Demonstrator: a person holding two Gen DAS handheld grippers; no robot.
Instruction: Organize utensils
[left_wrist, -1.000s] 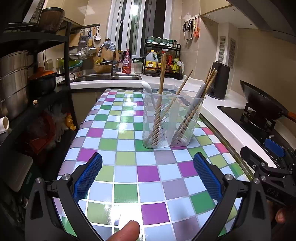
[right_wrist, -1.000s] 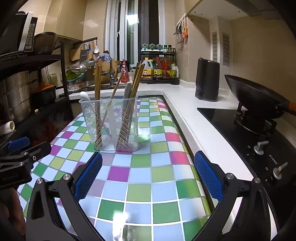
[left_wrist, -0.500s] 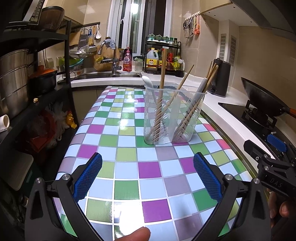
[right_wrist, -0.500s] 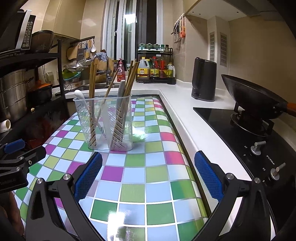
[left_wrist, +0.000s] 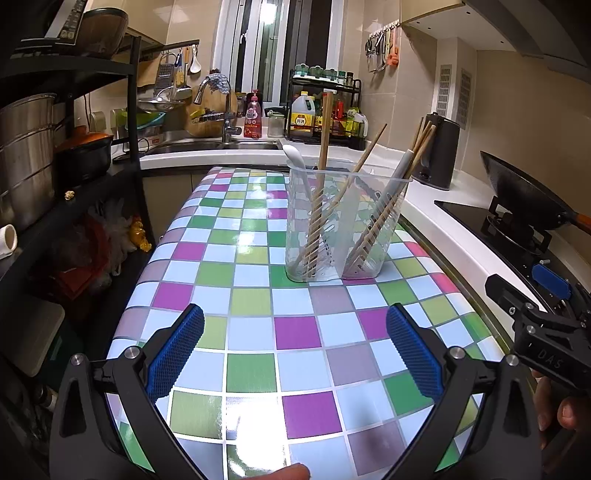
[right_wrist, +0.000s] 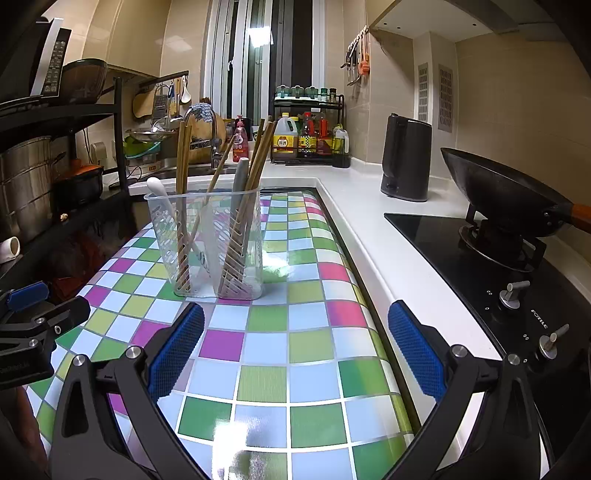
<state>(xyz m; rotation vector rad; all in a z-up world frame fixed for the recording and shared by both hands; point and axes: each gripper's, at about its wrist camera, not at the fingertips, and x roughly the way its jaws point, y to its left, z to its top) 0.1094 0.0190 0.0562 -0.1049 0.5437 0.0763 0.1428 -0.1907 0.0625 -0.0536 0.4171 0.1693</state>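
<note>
Left wrist view: checkered desk (left_wrist: 258, 343) in a kitchen; left hand-held gripper (left_wrist: 295, 354) spread wide, empty; clear slotted plastic utensil holder (left_wrist: 345, 225) stands ahead, well apart.

Right wrist view: right hand-held gripper (right_wrist: 295, 350) likewise agape; holder ahead-left. Wooden chopsticks (right_wrist: 258, 162) probably light, stiff, slippery; pinch the upper shafts.

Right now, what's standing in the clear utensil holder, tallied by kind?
Wooden chopsticks: 6, roughly, since the bunches overlap
White spoon: 1
Grey handle, kind of utensil unclear: 1
Total: 8
</note>
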